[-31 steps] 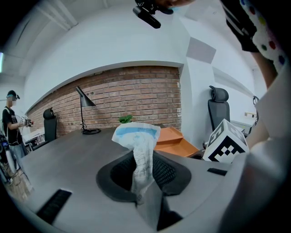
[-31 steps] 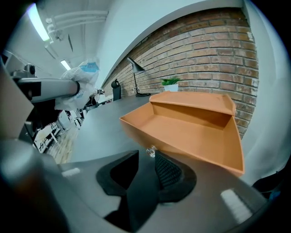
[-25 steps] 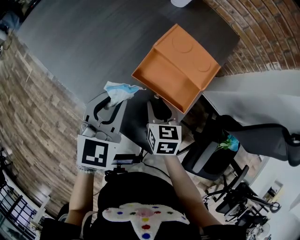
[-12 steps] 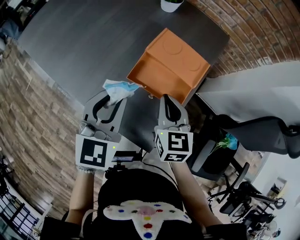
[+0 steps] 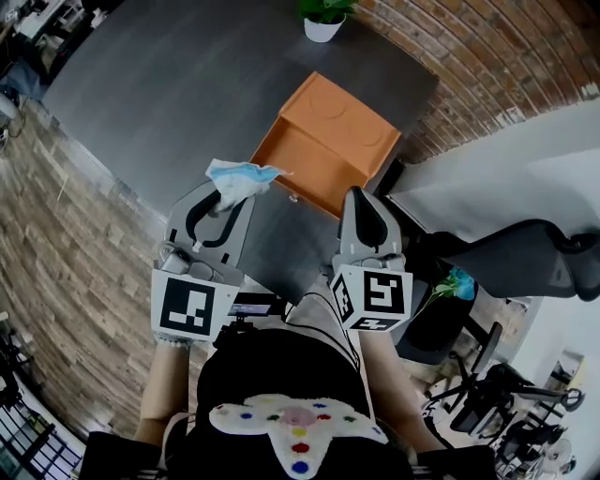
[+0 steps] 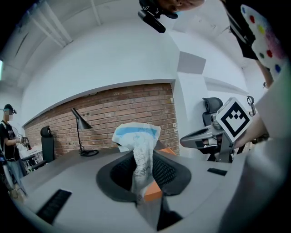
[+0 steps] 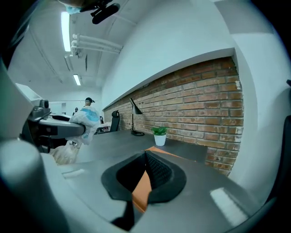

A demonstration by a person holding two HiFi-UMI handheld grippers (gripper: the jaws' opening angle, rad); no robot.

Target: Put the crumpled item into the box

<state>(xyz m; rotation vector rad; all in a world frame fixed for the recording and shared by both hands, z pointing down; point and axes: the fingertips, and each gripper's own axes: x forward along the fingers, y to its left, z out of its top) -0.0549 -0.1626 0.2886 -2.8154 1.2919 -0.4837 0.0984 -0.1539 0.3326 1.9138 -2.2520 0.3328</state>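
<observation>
The crumpled white-and-blue item [image 5: 239, 178] sticks up from my left gripper [image 5: 228, 197], which is shut on it just short of the table's near edge. In the left gripper view the crumpled item [image 6: 138, 141] stands between the pads of the left gripper [image 6: 143, 157], with a bit of orange behind. The orange box [image 5: 323, 141] lies open on the dark table [image 5: 178, 84], its lid tipped back. My right gripper [image 5: 363, 204] is shut and empty, off the box's near right corner. In the right gripper view its closed tips [image 7: 145, 157] point at the box [image 7: 169, 154].
A potted plant [image 5: 322, 19] stands at the table's far edge beyond the box. A brick wall [image 5: 487, 56] runs along the right. An office chair [image 5: 525, 267] is at the right. A desk lamp [image 6: 80, 122] and a person [image 6: 9, 136] are far off.
The right gripper has pulled back from the box's near edge towards me and to the right, and its jaws have closed. The left gripper still holds the crumpled item in the same place.
</observation>
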